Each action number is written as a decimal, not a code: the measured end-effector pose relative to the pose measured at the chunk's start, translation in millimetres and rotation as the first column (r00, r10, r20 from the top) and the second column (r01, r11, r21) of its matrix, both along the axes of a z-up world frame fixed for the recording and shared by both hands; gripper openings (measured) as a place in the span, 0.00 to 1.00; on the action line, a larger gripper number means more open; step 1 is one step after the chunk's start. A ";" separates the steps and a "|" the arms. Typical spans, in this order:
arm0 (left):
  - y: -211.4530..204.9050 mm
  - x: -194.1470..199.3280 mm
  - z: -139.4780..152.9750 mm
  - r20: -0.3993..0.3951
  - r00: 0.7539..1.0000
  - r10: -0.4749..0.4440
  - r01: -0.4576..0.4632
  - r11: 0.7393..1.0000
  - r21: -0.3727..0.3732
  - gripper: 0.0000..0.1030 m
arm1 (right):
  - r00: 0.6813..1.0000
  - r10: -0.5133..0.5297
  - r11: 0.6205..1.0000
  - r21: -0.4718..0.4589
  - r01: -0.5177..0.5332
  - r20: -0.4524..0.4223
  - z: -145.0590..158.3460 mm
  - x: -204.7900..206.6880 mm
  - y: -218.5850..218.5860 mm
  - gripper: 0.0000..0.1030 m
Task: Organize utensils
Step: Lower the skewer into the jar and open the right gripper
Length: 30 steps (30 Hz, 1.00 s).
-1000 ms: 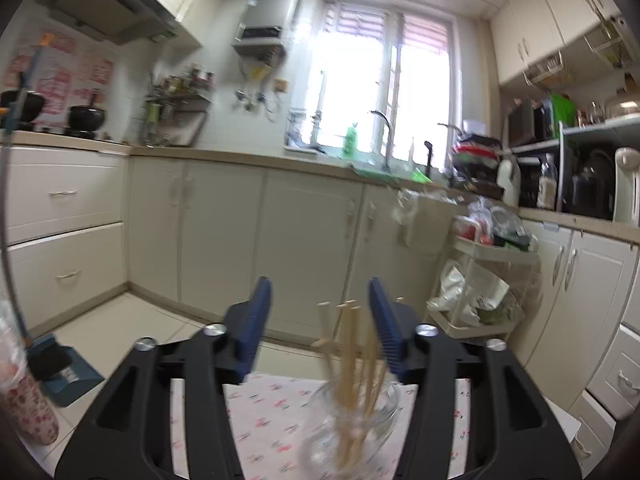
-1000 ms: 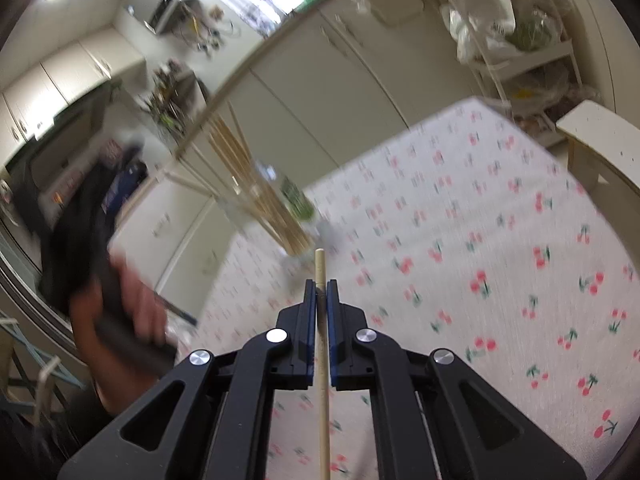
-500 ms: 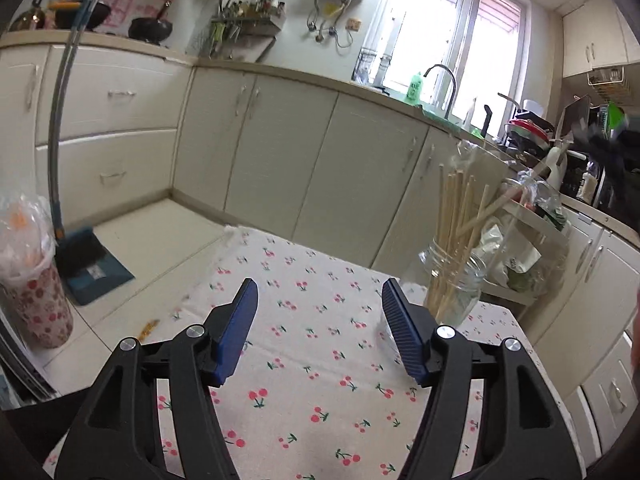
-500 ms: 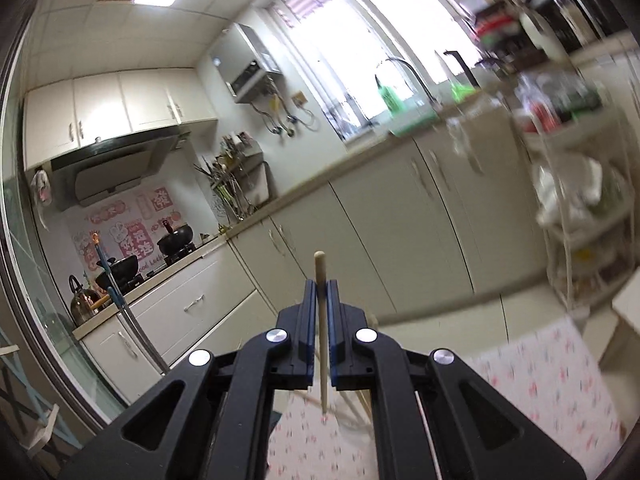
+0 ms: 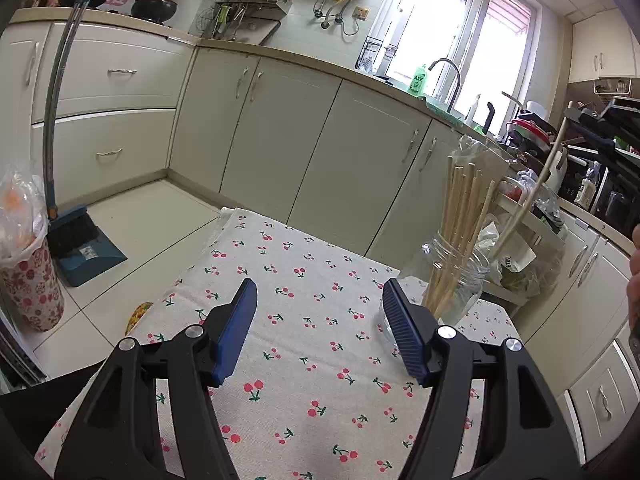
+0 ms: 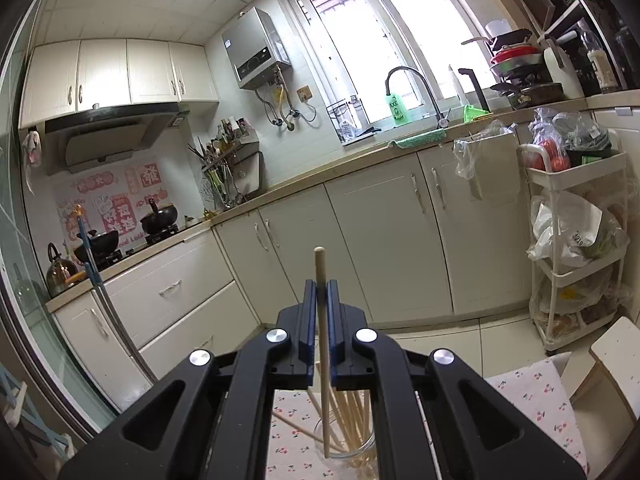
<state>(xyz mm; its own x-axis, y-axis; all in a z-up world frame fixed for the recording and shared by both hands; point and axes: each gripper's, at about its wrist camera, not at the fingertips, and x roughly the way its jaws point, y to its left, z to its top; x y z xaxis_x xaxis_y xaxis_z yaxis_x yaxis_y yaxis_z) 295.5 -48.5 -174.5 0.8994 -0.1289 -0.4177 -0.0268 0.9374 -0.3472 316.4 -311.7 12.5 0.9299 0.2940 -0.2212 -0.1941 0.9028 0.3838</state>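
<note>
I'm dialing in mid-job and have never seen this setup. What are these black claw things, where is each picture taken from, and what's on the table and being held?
There is no robot arm here: a person carries a handheld gripper in each hand, and each one has a wide-angle camera looking forward along its two blue-padded fingers.

The left camera picture shows the left gripper with its jaws apart and nothing between them, above a table with a cherry-print tablecloth. On the cloth stands a glass jar holding a bundle of wooden chopsticks. At the right edge you can see the other gripper holding one more stick over the jar.

The right camera picture shows the right gripper with its jaws shut on that single chopstick, which stands roughly upright, its lower end near the jar's mouth. Kitchen cabinets fill the background.
</note>
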 end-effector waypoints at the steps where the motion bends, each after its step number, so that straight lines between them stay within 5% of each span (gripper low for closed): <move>1: 0.0 0.4 -0.1 -0.001 1.000 -0.001 0.001 1.000 -0.001 0.60 | 1.000 -0.002 1.000 -0.006 0.002 0.000 0.0 2.7 0.7 0.06; 9: 0.3 2.9 -1.2 -0.017 1.000 -0.001 0.001 1.000 -0.007 0.64 | 0.999 -0.004 0.998 -0.066 0.001 -0.038 -8.6 21.1 9.6 0.06; 27: -3.2 7.2 -5.3 -0.040 0.999 -0.019 0.019 1.000 -0.004 0.79 | 0.958 0.042 0.967 -0.229 -0.111 -0.285 -96.4 34.8 52.2 0.06; 30: -5.2 8.6 -4.6 -0.066 0.997 -0.033 0.034 0.999 0.006 0.82 | 0.960 0.018 0.972 -0.219 -0.082 -0.279 -87.4 7.2 46.2 0.22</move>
<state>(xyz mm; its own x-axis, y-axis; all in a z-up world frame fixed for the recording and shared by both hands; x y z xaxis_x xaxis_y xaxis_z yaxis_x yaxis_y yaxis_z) 304.1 -53.7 -179.2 0.8651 -0.1554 -0.4770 -0.0181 0.9405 -0.3393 323.5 -265.5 -74.9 0.8094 0.2512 -0.5309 -0.1579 0.9637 0.2153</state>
